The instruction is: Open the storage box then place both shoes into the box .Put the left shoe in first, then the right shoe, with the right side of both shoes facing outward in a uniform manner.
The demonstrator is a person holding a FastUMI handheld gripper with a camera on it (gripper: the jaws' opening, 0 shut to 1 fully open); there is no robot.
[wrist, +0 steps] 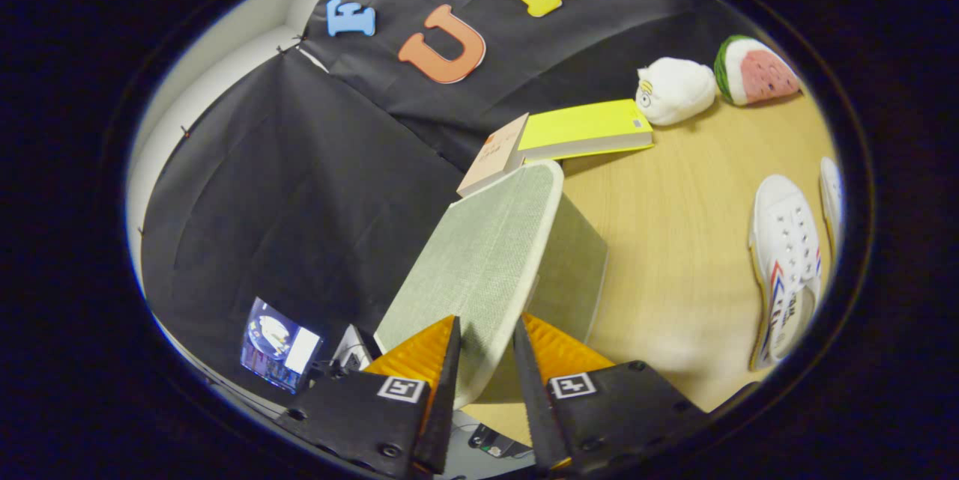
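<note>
Green woven fabric covered the lid (479, 263) pinched edge-on between the gripper (485, 349) fingers, raised above the storage box (573, 270) on the table (674, 255). Opening was judged under way; next, the lid needed swinging clear before the shoes (787, 255), lying well apart, could be fetched.

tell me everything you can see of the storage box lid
The lid is a flat panel covered in pale green woven fabric with a cream rounded rim. It stands raised and tilted above the matching green box, which sits on the wooden table. Its near edge lies between the gripper fingers, which close around it.
</note>
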